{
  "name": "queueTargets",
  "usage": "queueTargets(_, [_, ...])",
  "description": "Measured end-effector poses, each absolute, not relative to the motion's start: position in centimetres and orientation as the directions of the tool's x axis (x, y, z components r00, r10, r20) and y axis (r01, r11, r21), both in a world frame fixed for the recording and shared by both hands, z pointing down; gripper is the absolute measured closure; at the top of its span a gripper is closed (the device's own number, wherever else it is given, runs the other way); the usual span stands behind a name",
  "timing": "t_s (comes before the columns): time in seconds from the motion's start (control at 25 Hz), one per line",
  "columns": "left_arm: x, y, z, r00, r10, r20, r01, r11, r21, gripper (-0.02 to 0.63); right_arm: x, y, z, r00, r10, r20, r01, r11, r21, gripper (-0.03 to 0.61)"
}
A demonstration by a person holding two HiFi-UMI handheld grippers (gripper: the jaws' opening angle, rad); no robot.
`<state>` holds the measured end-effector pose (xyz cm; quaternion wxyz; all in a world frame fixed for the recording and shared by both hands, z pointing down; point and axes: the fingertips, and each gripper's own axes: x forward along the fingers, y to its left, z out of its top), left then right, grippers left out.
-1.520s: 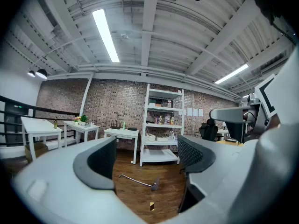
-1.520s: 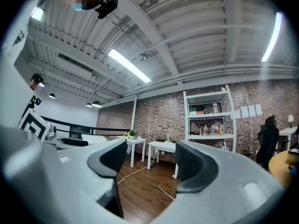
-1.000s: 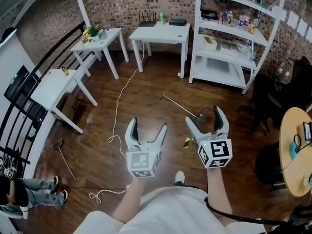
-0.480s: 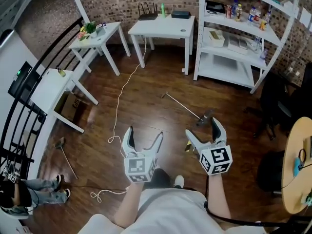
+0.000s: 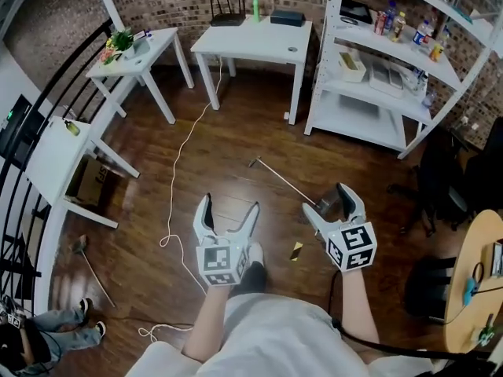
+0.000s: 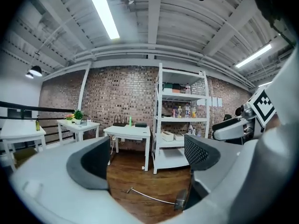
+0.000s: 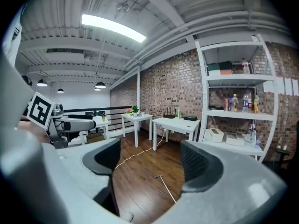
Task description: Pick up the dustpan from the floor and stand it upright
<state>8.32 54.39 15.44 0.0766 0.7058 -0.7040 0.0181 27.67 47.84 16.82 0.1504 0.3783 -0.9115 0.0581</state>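
The dustpan (image 5: 283,183) lies flat on the dark wood floor, a long thin metal handle with a grey pan at its right end. My right gripper (image 5: 326,198) hovers just in front of the pan and hides part of it; its jaws are closing with nothing between them. My left gripper (image 5: 230,204) is open and empty, left of the handle. In the left gripper view the dustpan (image 6: 154,199) shows low between the jaws of that gripper (image 6: 145,157). The right gripper view shows only the handle's end (image 7: 163,185) past the gripper (image 7: 150,162).
A white cable (image 5: 177,171) runs across the floor on the left. White tables (image 5: 251,42) and a white shelf rack (image 5: 377,77) line the brick wall. A small yellow scrap (image 5: 296,250) lies by my shoe. A round wooden table (image 5: 471,289) and a black chair (image 5: 448,179) stand right.
Both grippers have moved forward across the floor and lower, toward the dustpan. The right gripper now stands right at the pan end. The right jaws have narrowed slightly.
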Motion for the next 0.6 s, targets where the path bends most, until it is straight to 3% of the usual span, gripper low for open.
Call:
queueTargets(0.16, [4.5, 47.4, 15.2, 0.042, -0.990, 0.132, -0.996, -0.032, 0.081, 0.106, 25.6, 40.8, 16.8, -0.638, -0.678, 0.364, -0.727, 0.687, 0.005, 0.230])
queueTargets(0.44, [0.6, 37.9, 18.1, 0.115, -0.976, 0.186, -0.991, -0.098, 0.096, 0.139, 23.6, 33.2, 21.9, -0.587, -0.661, 0.467, -0.767, 0.639, -0.059, 0.232])
queueTargets(0.6, [-0.5, 33.2, 20.4, 0.124, -0.968, 0.217, -0.987, -0.099, 0.126, 0.195, 22.7, 29.0, 24.8, -0.592, -0.601, 0.536, -0.748, 0.658, -0.087, 0.252])
